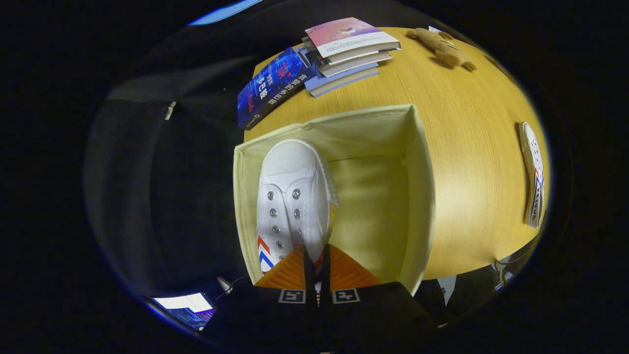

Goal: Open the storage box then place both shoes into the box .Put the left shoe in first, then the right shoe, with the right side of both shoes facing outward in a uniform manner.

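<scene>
Box (417,162) open; hand-held gripper (317,268) pinches white shoe (295,196) at heel (inside box, left side); second shoe (533,172) waits on table (467,123), far right.

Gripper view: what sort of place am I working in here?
Likely a staged booth tabletop, not a lived-in room: a wooden table with black cloth behind, stacked books, a plush toy. The gripper holds a white shoe over the open storage box.
</scene>
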Tool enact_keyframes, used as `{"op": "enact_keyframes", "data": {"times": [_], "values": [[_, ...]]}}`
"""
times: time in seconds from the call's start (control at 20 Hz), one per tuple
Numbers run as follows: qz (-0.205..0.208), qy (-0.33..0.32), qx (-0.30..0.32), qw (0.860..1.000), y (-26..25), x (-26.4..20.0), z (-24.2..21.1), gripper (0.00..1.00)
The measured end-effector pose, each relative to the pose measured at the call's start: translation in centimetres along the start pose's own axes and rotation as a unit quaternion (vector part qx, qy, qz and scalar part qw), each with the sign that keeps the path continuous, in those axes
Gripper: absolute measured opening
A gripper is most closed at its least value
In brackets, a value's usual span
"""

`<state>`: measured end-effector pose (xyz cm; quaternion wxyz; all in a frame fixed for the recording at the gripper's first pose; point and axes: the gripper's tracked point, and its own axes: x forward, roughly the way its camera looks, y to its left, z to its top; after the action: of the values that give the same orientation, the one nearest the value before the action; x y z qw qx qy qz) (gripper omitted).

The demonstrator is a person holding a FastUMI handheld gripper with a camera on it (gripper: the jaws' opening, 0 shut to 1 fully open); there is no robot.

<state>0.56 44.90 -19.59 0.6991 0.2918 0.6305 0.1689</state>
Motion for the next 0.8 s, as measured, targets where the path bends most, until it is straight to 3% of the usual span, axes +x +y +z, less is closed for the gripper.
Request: {"op": "enact_keyframes", "data": {"times": [0.4,0.8], "values": [[-0.062,0.007,-0.036,0.997,-0.6,5.4,-1.1,0.05],[-0.082,0.014,-0.055,0.995,-1.9,7.6,-2.0,0.05]]}}
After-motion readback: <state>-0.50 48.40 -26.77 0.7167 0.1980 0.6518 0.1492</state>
